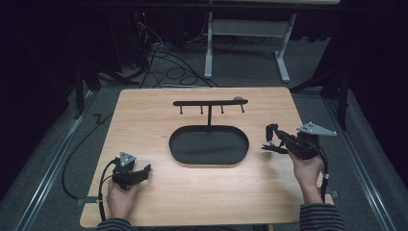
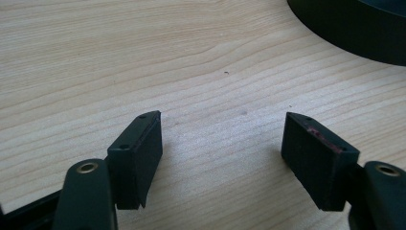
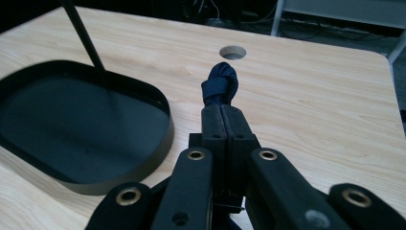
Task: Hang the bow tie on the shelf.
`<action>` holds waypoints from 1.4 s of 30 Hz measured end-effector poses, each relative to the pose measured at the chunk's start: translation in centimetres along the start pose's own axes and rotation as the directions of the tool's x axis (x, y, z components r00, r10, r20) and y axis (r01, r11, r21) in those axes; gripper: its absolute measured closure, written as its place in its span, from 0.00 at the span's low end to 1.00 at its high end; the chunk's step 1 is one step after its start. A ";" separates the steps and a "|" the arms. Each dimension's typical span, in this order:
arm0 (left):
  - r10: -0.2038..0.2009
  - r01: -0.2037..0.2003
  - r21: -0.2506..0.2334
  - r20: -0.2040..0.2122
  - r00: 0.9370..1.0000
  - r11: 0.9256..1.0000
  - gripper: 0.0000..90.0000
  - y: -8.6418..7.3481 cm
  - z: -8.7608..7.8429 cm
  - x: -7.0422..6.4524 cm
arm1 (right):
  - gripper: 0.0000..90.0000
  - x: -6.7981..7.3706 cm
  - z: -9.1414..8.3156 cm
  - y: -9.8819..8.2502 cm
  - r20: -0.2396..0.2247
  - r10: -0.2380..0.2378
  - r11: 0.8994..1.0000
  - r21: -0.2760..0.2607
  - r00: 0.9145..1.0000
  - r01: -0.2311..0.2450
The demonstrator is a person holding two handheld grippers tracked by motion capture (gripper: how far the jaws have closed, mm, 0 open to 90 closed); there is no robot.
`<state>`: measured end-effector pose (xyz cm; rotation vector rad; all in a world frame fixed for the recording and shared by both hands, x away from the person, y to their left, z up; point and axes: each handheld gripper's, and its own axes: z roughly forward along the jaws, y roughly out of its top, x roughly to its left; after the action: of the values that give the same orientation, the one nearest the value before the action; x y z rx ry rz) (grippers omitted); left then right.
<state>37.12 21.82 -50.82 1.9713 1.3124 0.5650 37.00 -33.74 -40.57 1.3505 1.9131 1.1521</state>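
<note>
Right gripper view is showing the right gripper (image 3: 224, 112) pinching a small dark-blue cloth knot (image 3: 219, 85), probably soft and light, best held at its bunch, just right of the tray (image 3: 160, 139), while the left gripper (image 2: 222, 143) is resting spread apart left of it.

Two hand-held grippers flanked a black tray

The left gripper (image 1: 129, 172) and right gripper (image 1: 273, 138) sat either side of the oval tray (image 1: 209, 145) on the wooden table (image 1: 202, 192).

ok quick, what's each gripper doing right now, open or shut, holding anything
Left gripper: open, nothing between its jaws, over bare table.
Right gripper: shut on a small dark blue cloth item.
</note>
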 end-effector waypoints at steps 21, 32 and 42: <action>0.000 0.000 0.000 0.002 1.000 1.000 0.34 0.0 0.0 0.0 | 1.00 3.2 -0.9 0.7 -0.090 -0.046 0.999 -0.022 0.995 0.045; -0.001 0.001 -0.001 0.003 1.000 1.000 0.34 0.0 0.0 0.0 | 1.00 4.8 -0.3 1.6 -0.141 -0.092 0.996 -0.031 0.986 0.088; -0.001 0.001 -0.001 0.003 1.000 1.000 0.34 0.0 0.0 0.0 | 1.00 6.1 0.4 2.9 -0.182 -0.110 0.993 -0.053 0.977 0.102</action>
<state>37.12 21.85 -50.83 1.9697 1.3109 0.5615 36.50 -27.55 -37.91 1.1378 2.0498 1.2969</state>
